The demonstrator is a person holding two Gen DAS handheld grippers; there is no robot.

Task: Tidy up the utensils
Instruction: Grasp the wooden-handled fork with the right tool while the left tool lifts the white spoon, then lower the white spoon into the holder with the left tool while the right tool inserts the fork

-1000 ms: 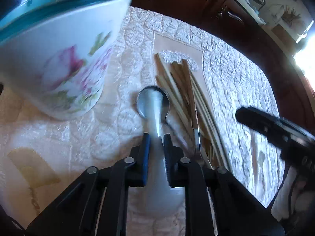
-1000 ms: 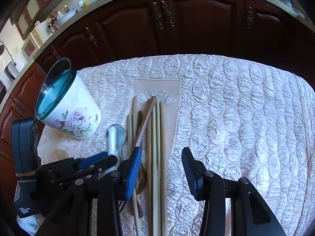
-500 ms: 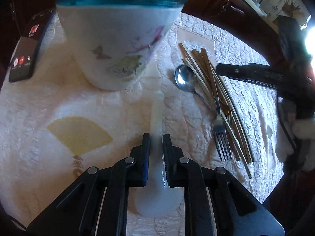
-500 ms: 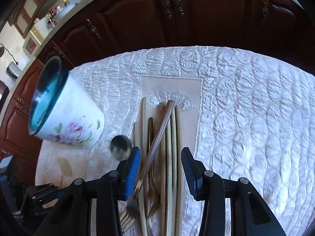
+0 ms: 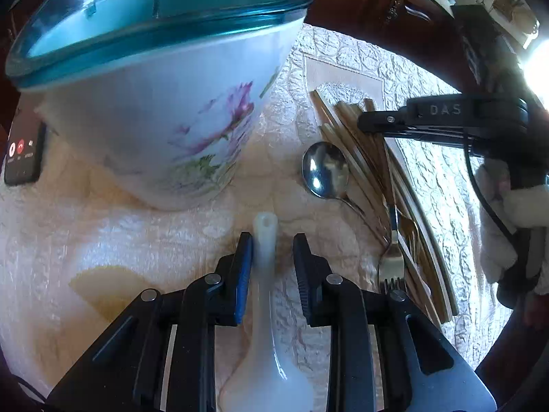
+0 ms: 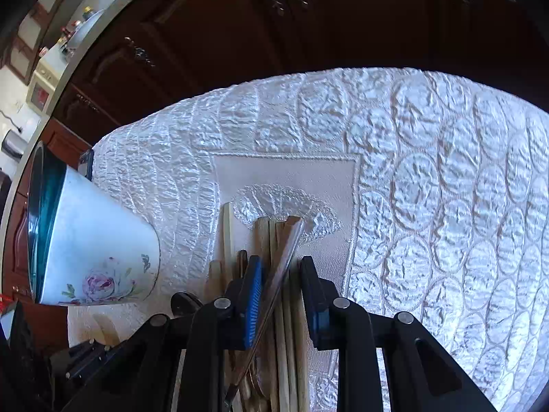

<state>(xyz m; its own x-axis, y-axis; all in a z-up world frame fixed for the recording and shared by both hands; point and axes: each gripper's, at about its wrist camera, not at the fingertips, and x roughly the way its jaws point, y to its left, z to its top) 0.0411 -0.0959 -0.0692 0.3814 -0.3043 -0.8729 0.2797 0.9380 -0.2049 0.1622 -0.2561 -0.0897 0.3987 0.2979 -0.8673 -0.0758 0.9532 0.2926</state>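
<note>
**Spoon handle between parting jaws, fork between closing ones**

Left wrist view: the left gripper [image 5: 272, 264] is seen with its jaws opening; the white plastic spoon [image 5: 266, 309] lies between them, touching the left pad, clear of the right one. The flowered cup [image 5: 164, 113] stands just ahead on the quilted cloth [image 5: 103, 233]. A metal spoon [image 5: 324, 170], chopsticks [image 5: 360, 158] and a phone [image 5: 22, 154] are seen.

Right wrist view: the right gripper [image 6: 281, 285] is closing around the fork handle [image 6: 281, 264] atop the chopsticks; whether the pads press it cannot be told.

bright daylight, glare blowing out the upper right, strong fisheye curvature, dark vignetted corners
</note>
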